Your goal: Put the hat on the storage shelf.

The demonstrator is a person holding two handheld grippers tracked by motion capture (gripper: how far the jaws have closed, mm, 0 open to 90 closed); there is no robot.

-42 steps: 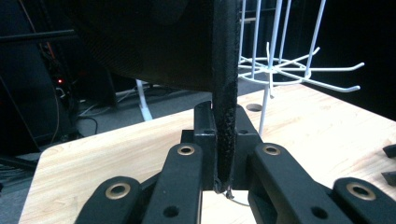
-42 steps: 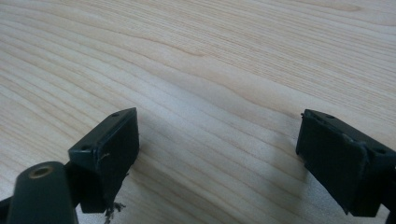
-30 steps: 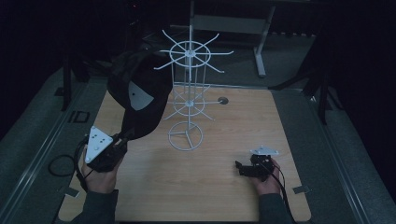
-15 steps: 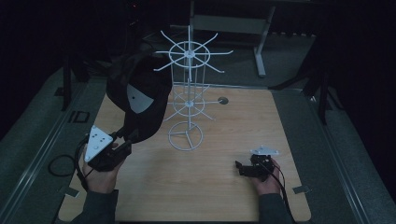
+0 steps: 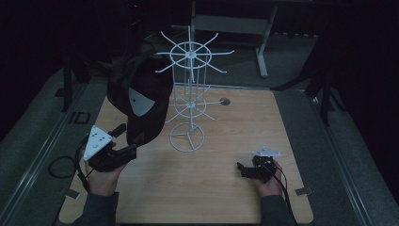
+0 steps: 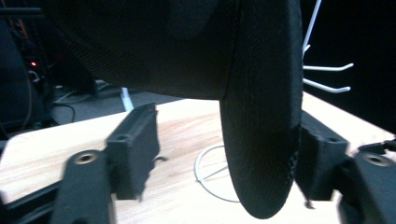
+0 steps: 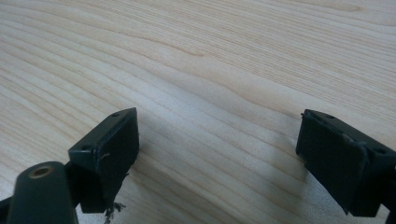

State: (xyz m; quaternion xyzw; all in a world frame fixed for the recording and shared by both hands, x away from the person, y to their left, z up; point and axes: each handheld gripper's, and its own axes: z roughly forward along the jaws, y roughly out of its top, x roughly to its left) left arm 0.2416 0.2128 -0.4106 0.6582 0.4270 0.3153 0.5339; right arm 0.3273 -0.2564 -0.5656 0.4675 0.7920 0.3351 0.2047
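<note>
A black cap with a white tag inside hangs from an arm of the white wire rack, left of its post. My left gripper sits just under the cap and its jaws have just been opening. In the left gripper view the cap's brim hangs between the jaws of that gripper, close against the right one and well apart from the left one. My right gripper rests low over the table at the right. It is open, with bare wood between its jaws.
The rack's round base stands mid-table on the wooden top, with spare hooks sticking out around its post. A small round hole lies behind the rack. Grey floor and a metal frame surround the table.
The left gripper's jaws have spread apart off the cap's brim. The cap stays hanging on the rack. Neither hand has shifted.
</note>
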